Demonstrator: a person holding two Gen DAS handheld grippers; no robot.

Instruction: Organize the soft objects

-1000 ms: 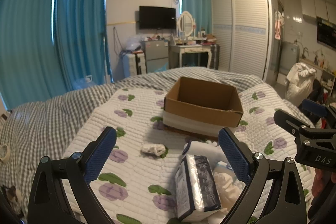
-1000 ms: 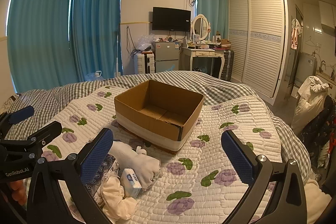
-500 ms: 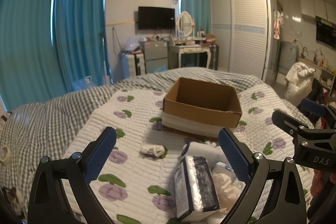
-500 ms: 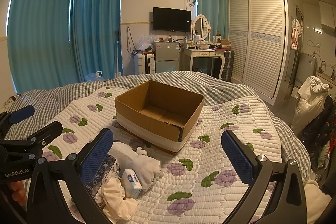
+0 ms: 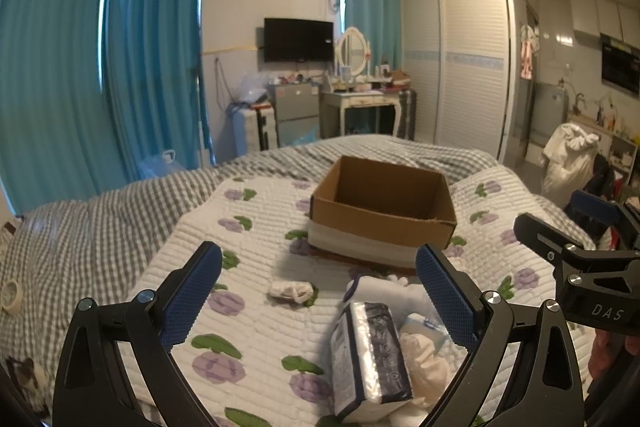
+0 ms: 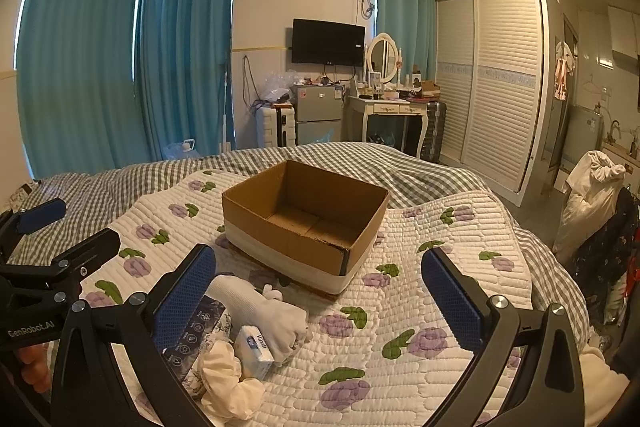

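My pads [image 5: 192,297] are blue, rough-dotted rubber on matt black plastic arms. The box [image 6: 306,217] is matt brown cardboard with a white band. The quilt [image 6: 420,307] is ribbed cloth; the pack [image 5: 370,355] glossy plastic; the glove [image 6: 260,307] knitted.

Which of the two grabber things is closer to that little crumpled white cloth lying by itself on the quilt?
Left. The left gripper hangs open just short of the crumpled white cloth; the right gripper is open over the pile further right, cloth not visible there.

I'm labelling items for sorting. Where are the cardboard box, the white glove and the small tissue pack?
cardboard box [image 6: 280,223], right wrist view, near outer wall.
white glove [image 6: 256,303], right wrist view, middle of its cuff and palm.
small tissue pack [image 6: 256,349], right wrist view, its printed top face.
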